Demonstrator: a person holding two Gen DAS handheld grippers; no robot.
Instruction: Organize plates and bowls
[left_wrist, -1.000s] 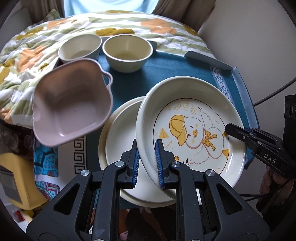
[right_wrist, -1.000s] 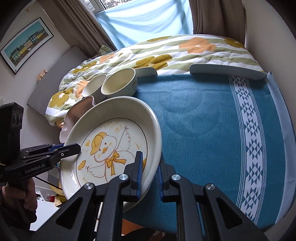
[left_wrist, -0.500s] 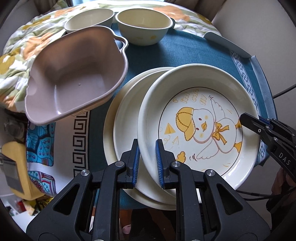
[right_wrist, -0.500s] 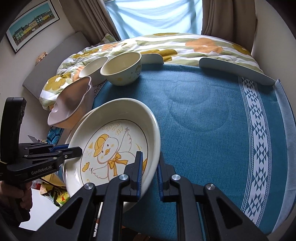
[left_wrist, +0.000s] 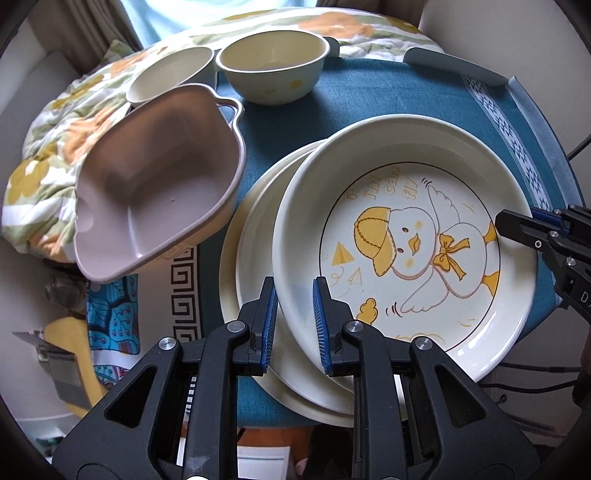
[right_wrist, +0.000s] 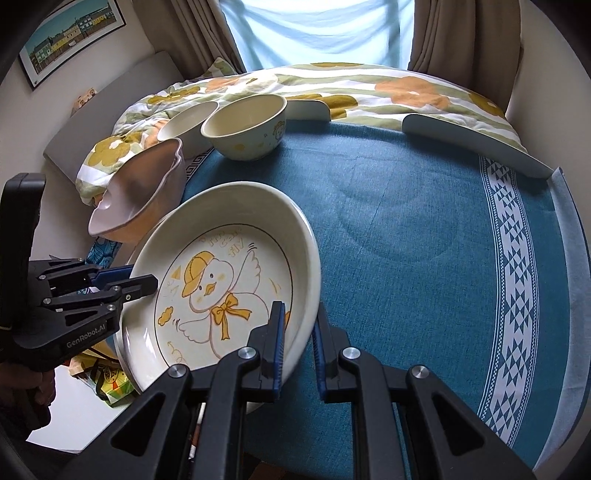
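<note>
While two claws share one plate, the scene runs from left to right like this:

Quilt (left_wrist: 55, 155): flowered in orange and green, bunched along the far and left side of the table.

Pink dish (left_wrist: 155, 184): squarish with small handles, empty, tilted at the table's left edge beside the quilt; what bears it cannot be told.

Small bowl (left_wrist: 170, 74): cream, empty, at the far left, just behind the pink dish.

Duck bowl (left_wrist: 271, 70): cream with yellow marks, upright and empty, just beside the small bowl on the blue cloth (left_wrist: 332, 103).

Plain plates (left_wrist: 251, 258): two cream plates stacked at the near left of the cloth, their near edge reaching past the table's edge.

Left gripper (left_wrist: 294, 306): pointing steeply down at the near left rim of the duck plate. Its jaws have just been opening a little. The rim is between the blue pads, which look to be touching it on both sides.

Duck plate (left_wrist: 406, 240): cream with a yellow-capped duckling drawn inside, slightly tilted, overlapping the right part of the plain plates. Whether it rests on them cannot be told.

Right gripper (right_wrist: 299, 332): nearly closed, clamped on the opposite rim of the duck plate, one pad inside the rim and one outside.

Cloth's right side: bare blue weave, with a white patterned band near the edge.
</note>
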